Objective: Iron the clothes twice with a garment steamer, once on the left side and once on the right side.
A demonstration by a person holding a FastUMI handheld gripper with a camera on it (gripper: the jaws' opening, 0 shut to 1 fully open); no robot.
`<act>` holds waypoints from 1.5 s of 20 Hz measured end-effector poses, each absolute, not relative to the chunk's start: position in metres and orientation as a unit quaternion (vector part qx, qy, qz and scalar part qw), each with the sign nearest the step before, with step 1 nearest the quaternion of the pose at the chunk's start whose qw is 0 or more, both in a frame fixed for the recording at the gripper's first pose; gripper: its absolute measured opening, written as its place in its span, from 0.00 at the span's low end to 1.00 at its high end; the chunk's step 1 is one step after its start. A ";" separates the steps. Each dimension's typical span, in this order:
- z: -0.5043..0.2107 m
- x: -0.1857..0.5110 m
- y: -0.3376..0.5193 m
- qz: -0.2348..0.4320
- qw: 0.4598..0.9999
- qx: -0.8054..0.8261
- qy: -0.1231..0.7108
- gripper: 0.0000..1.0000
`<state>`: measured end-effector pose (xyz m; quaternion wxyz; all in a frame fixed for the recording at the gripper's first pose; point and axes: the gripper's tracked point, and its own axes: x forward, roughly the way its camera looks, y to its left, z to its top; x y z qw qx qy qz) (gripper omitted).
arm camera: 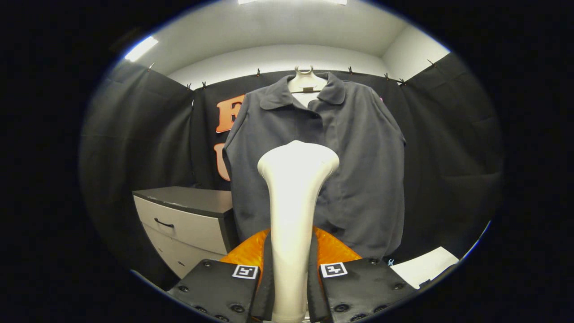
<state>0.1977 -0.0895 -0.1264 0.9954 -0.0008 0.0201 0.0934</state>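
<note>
A dark grey collared shirt (354, 157) hangs on a white hanger (306, 80) in front of the black cloth wall. My gripper (290, 287) is shut on the handle of a cream garment steamer (293, 188), both fingers pressing its sides. The steamer stands upright between the fingers, its wide head pointing up and covering the shirt's lower middle. An orange translucent part (334, 249) of the steamer shows behind the handle, just above the fingers. The steamer head sits a short way in front of the shirt; whether it touches the fabric I cannot tell.
A low cabinet (188, 215) with a dark top and pale drawers stands left of the shirt, beyond the left finger. A white sheet (426, 267) lies to the right of the right finger. Black cloth walls close in on both sides.
</note>
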 end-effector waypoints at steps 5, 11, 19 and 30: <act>-0.091 0.227 -0.118 0.074 0.997 0.009 0.000 0.37; -0.055 0.270 -0.136 0.068 0.997 0.017 -0.019 0.36; -0.045 0.311 -0.165 0.052 0.998 0.016 -0.023 0.37; -0.096 0.320 -0.192 0.029 0.999 0.003 0.017 0.36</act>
